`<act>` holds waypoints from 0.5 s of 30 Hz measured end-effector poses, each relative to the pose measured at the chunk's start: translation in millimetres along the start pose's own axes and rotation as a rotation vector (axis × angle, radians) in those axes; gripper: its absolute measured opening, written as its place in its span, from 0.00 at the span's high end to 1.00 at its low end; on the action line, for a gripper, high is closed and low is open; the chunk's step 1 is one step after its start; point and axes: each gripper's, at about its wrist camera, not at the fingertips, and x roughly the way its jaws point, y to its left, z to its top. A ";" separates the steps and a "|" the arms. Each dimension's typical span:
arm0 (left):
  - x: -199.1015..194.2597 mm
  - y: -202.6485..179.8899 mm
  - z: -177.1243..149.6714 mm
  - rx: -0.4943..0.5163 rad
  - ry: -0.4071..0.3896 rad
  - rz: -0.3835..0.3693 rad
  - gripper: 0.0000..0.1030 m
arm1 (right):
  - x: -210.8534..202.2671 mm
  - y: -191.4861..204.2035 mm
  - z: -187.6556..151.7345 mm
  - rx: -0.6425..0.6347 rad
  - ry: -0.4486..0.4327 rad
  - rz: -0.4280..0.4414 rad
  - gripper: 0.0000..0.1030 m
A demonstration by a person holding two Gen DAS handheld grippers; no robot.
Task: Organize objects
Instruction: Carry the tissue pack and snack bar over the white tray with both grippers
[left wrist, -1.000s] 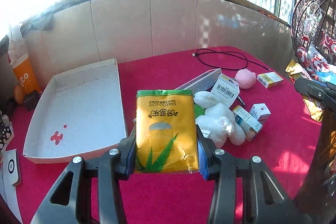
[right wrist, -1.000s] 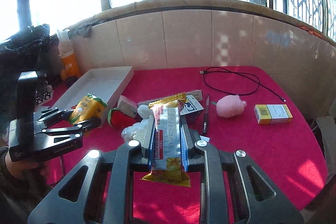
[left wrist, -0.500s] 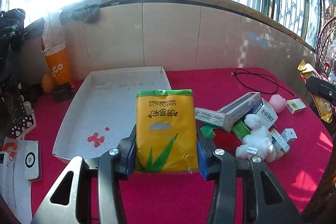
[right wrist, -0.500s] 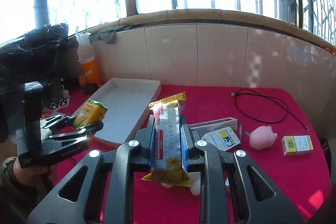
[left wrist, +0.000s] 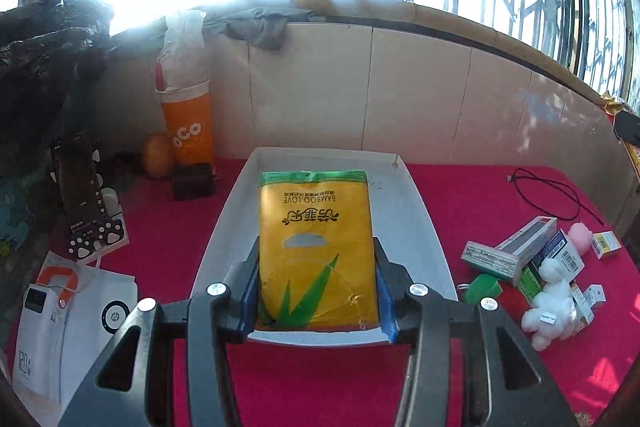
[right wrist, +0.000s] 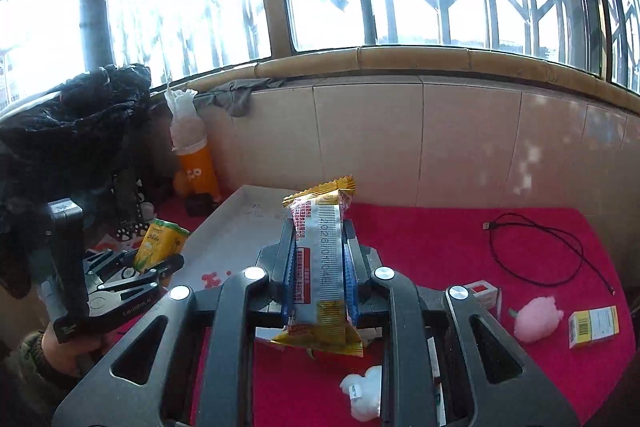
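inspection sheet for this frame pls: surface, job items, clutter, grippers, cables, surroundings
Surface: red cloth covers the table.
Job's things: white tray holds no objects; yellow tissue pack and snack bar are both held above the table.
Clutter: toothpaste box, white plush toy, pink pom-pom, small yellow box, other small cartons.
Grippers: left gripper jaws shut on the tissue pack; right gripper jaws shut on the snack bar.
Cables: black USB cable looped on the cloth.
Surroundings: tiled wall, barred windows, orange cup.
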 end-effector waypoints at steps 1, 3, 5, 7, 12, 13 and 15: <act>0.5 3.3 2.0 -0.004 -0.006 0.008 0.54 | 0.1 3.1 8.8 -0.015 -0.019 -0.004 0.81; 0.8 10.2 6.8 -0.011 -0.017 0.022 0.54 | 0.7 11.0 25.9 -0.036 -0.055 -0.003 0.81; 1.3 14.5 12.9 -0.012 -0.029 0.037 0.54 | 4.3 19.6 42.3 -0.038 -0.077 0.019 0.81; 1.6 19.5 20.8 -0.005 -0.042 0.058 0.54 | 10.4 31.1 55.9 -0.039 -0.091 0.046 0.81; 4.8 32.2 47.8 0.009 -0.073 0.084 0.54 | 32.7 54.3 84.4 -0.015 -0.102 0.109 0.81; 6.8 35.0 53.7 0.005 -0.075 0.084 0.54 | 37.6 57.8 88.5 -0.009 -0.105 0.117 0.81; 10.8 40.6 64.4 -0.007 -0.079 0.074 0.54 | 46.0 61.6 94.5 0.013 -0.107 0.130 0.81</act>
